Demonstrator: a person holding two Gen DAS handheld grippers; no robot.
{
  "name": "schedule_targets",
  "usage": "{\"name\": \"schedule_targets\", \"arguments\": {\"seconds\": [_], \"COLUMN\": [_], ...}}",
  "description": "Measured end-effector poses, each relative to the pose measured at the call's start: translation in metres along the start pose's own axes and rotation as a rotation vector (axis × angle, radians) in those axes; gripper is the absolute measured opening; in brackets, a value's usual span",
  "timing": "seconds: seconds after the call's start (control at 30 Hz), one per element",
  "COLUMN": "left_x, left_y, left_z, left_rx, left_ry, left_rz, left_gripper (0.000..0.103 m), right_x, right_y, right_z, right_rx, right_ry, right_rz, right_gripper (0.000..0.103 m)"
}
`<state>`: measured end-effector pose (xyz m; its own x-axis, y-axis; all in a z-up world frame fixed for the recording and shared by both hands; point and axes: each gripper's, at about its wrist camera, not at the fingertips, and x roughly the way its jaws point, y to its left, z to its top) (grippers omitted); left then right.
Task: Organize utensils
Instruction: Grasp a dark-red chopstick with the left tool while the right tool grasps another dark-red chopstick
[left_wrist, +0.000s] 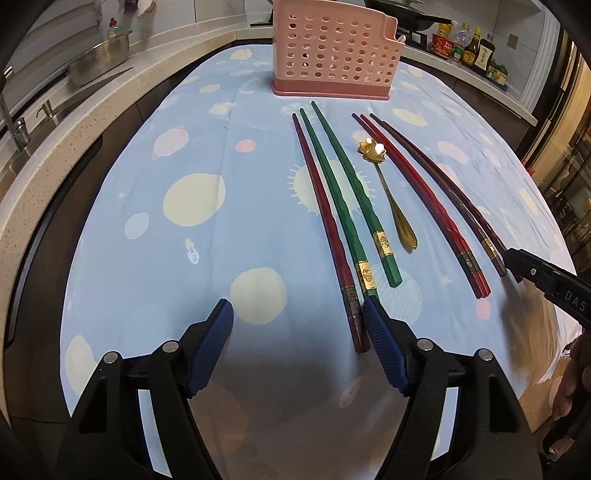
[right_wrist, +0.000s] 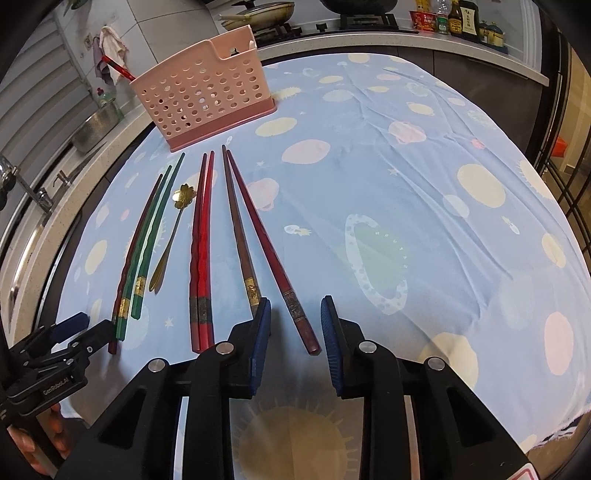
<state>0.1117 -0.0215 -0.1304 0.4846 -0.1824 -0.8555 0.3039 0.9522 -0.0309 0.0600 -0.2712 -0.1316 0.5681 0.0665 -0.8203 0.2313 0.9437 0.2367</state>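
Pink perforated plastic forms the utensil holder (left_wrist: 331, 55), standing upright on its darker tray at the top centre of the left wrist view and at the upper left of the right wrist view; through the holes nothing can be made out for certain, though in the right wrist view a red stick (right_wrist: 118, 68) slants out past its left end, seemingly already dropped in. Everything else lies in a fan on the blue planet-print cloth (left_wrist: 184, 258), thin tips toward the holder and thick banded ends toward the grippers, probably so each piece can be picked up by its thick end. From left to right in the left wrist view: a maroon chopstick (left_wrist: 325, 229), two green chopsticks (left_wrist: 347, 192), a gold flower-headed spoon (left_wrist: 391, 199), a bright red pair (left_wrist: 417, 195) and two dark brown-red ones (left_wrist: 439, 184). The left gripper (left_wrist: 299, 317) is released, its jaws wide, the right pad just beside the ends of the maroon and nearer green sticks, nothing pressed between them. The right gripper (right_wrist: 295, 321) straddles the thick end of the rightmost dark red chopstick (right_wrist: 269, 251) low in the right wrist view; daylight shows on both sides of the stick, so it is bracketed but not yet clenched.
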Motion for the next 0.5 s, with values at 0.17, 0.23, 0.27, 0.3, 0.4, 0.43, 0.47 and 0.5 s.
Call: {"name": "schedule_targets", "arguments": {"seconds": [0.17, 0.23, 0.27, 0.3, 0.4, 0.43, 0.47, 0.5], "left_x": [0.0039, 0.0034, 0.0030, 0.0026, 0.0016, 0.0014, 0.0011, 0.0006], "left_y": [-0.0050, -0.0040, -0.0035, -0.0028, -0.0014, -0.0012, -0.0010, -0.0008], "left_z": [-0.0009, -0.0011, -0.0014, -0.0019, -0.0028, -0.0031, -0.0035, -0.0041], "left_rx": [0.034, 0.034, 0.035, 0.035, 0.033, 0.032, 0.031, 0.030], "left_ry": [-0.008, -0.011, -0.012, -0.014, -0.017, -0.018, -0.019, -0.021], "left_rz": [0.034, 0.035, 0.035, 0.034, 0.034, 0.033, 0.034, 0.035], "left_gripper": [0.066, 0.063, 0.061, 0.061, 0.058, 0.057, 0.056, 0.056], "right_x": [0.0038, 0.0046, 0.0047, 0.0045, 0.0036, 0.0037, 0.0034, 0.0033], "right_y": [0.0003, -0.0010, -0.0013, -0.0015, -0.0018, -0.0024, -0.0027, -0.0027], "right_z": [0.0018, 0.0014, 0.0011, 0.0007, -0.0008, -0.0010, -0.0014, -0.0017], "right_rx": [-0.009, -0.008, -0.009, -0.010, -0.013, -0.013, -0.012, -0.011], "right_ry": [0.005, 0.006, 0.006, 0.005, 0.005, 0.005, 0.005, 0.005], "right_rz": [0.001, 0.001, 0.001, 0.001, 0.001, 0.002, 0.002, 0.003], "right_gripper": [0.019, 0.017, 0.016, 0.016, 0.015, 0.014, 0.013, 0.013]}}
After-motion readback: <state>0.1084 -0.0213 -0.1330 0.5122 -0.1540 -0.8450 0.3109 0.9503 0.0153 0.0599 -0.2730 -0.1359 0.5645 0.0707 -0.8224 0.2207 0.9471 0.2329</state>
